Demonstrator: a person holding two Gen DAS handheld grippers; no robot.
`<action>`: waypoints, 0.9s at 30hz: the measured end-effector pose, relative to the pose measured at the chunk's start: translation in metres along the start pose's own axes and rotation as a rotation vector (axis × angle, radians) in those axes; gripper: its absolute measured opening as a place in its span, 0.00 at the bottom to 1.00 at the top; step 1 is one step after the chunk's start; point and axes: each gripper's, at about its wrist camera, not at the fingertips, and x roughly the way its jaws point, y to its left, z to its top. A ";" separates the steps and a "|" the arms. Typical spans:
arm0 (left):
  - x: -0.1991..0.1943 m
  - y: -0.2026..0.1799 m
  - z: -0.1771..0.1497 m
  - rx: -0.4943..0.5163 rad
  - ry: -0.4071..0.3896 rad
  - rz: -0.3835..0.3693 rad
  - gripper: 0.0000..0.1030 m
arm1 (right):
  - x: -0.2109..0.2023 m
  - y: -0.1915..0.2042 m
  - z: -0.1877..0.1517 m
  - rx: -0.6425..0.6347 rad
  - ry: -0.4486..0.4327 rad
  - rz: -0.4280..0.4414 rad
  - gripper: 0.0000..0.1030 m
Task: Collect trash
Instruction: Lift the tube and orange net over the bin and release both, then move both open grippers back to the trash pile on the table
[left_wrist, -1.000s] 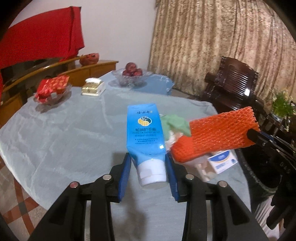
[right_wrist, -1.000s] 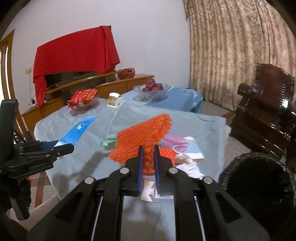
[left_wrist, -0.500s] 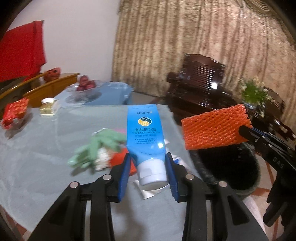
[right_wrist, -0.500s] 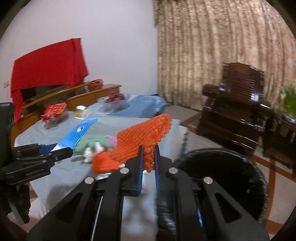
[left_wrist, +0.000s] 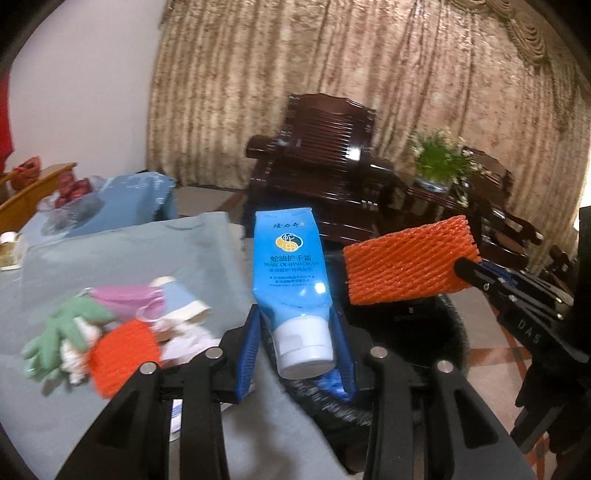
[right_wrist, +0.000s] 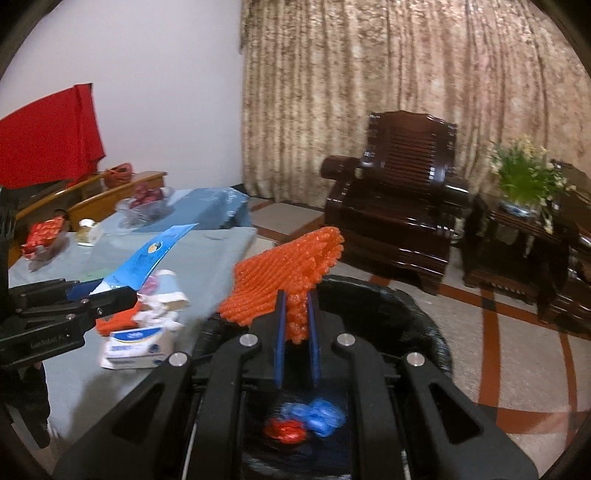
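Both grippers, left (left_wrist: 297, 350) grasping the hand-cream tube (left_wrist: 291, 273) and right (right_wrist: 295, 325) the orange foam net (right_wrist: 284, 273), have swung from tabletop (left_wrist: 129, 258) to above the bin (right_wrist: 388, 306), ready for release.

A cloth-covered table (left_wrist: 122, 258) carries a trash pile (left_wrist: 110, 332) and tissue pack (right_wrist: 136, 347).
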 end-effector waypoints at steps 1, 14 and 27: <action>0.007 -0.006 0.001 0.008 0.005 -0.011 0.36 | 0.001 -0.005 -0.002 0.005 0.005 -0.010 0.09; 0.077 -0.045 -0.003 0.060 0.079 -0.080 0.37 | 0.029 -0.051 -0.038 0.060 0.102 -0.119 0.11; 0.064 -0.027 0.003 0.045 0.047 -0.050 0.77 | 0.030 -0.049 -0.050 0.069 0.115 -0.200 0.89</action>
